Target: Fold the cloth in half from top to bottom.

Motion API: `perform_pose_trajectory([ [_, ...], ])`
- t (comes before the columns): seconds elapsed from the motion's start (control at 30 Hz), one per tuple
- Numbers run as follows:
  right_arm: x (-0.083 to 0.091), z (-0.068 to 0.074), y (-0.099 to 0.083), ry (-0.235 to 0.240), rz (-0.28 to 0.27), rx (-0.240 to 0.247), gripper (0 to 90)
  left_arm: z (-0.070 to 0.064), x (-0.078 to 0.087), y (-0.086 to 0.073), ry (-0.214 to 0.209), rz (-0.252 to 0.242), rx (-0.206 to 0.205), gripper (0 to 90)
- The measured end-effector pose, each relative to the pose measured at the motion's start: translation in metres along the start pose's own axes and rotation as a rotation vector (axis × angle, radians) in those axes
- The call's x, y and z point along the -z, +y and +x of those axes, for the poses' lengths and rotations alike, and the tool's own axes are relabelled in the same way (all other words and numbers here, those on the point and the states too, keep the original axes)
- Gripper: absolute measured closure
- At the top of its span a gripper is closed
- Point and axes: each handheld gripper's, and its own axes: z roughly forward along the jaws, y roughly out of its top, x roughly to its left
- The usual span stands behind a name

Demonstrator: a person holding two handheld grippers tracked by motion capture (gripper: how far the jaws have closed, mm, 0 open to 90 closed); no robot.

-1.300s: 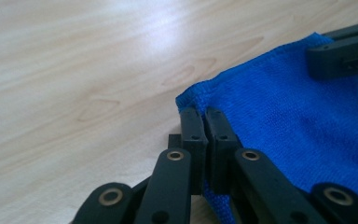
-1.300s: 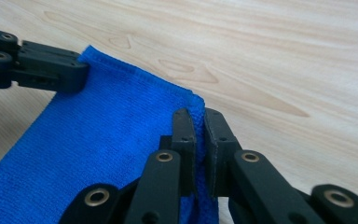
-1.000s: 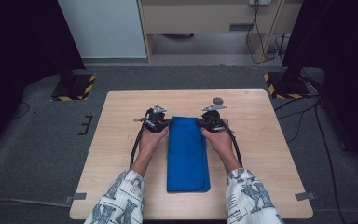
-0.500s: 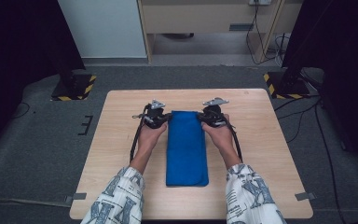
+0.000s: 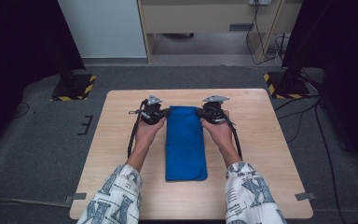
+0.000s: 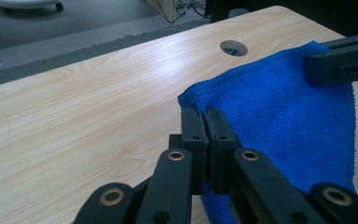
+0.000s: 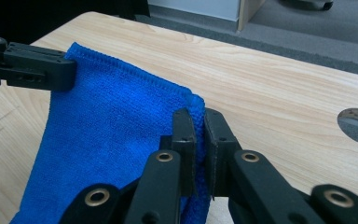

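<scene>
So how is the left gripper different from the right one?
The left gripper pinches the blue towel's far left corner; the right gripper pinches its far right corner. The left gripper's jaws look pressed tight together, while the right gripper's show a thin slit. Both are black and shut on the towel.

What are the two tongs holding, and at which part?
Both hold the blue towel: the left tongs are shut on its far left corner, the right tongs on its far right corner.
</scene>
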Motion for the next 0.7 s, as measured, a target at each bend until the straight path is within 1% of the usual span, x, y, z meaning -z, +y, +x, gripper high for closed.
perform_pose_trajectory([
  [0.07,0.002,0.001,0.0,0.001,-0.005,0.006,84.6,-0.001,0.002,0.0,0.002,-0.001,-0.003,87.9],
  [0.1,0.008,0.003,-0.001,0.006,-0.01,0.013,84.6,-0.005,0.006,0.0,0.003,-0.008,-0.009,87.9],
  [0.13,0.008,0.003,-0.001,0.006,-0.01,0.013,84.6,-0.005,0.006,0.0,0.003,-0.008,-0.009,87.9],
  [0.17,0.012,0.005,-0.004,0.01,-0.017,0.016,84.6,-0.008,0.009,-0.001,0.007,-0.01,-0.02,87.9],
  [0.2,0.012,0.005,-0.004,0.01,-0.017,0.016,84.6,-0.008,0.009,-0.001,0.007,-0.01,-0.02,87.9],
  [0.23,0.016,0.007,-0.007,0.015,-0.019,0.022,84.6,-0.011,0.012,-0.003,0.008,-0.012,-0.028,87.9],
  [0.27,0.016,0.007,-0.007,0.015,-0.019,0.022,84.6,-0.011,0.012,-0.003,0.008,-0.012,-0.028,87.9],
  [0.3,0.018,0.008,-0.011,0.019,-0.024,0.018,84.6,-0.012,0.014,-0.004,0.011,-0.012,-0.029,87.9],
  [0.33,0.018,0.008,-0.011,0.019,-0.024,0.018,84.6,-0.014,0.015,-0.005,0.006,-0.016,-0.033,87.9],
  [0.47,0.021,0.011,-0.017,0.032,-0.025,0.02,84.6,-0.017,0.019,-0.008,0.011,-0.013,-0.048,87.9],
  [0.6,0.024,0.015,-0.023,0.04,-0.021,0.038,84.7,-0.019,0.024,-0.013,-0.002,-0.022,-0.062,87.9],
  [0.63,0.027,0.016,-0.026,0.046,-0.024,0.045,84.7,-0.021,0.027,-0.015,-0.005,-0.023,-0.077,87.9],
  [0.7,0.03,0.019,-0.028,0.054,-0.026,0.049,84.7,-0.022,0.029,-0.018,-0.01,-0.027,-0.079,87.9],
])
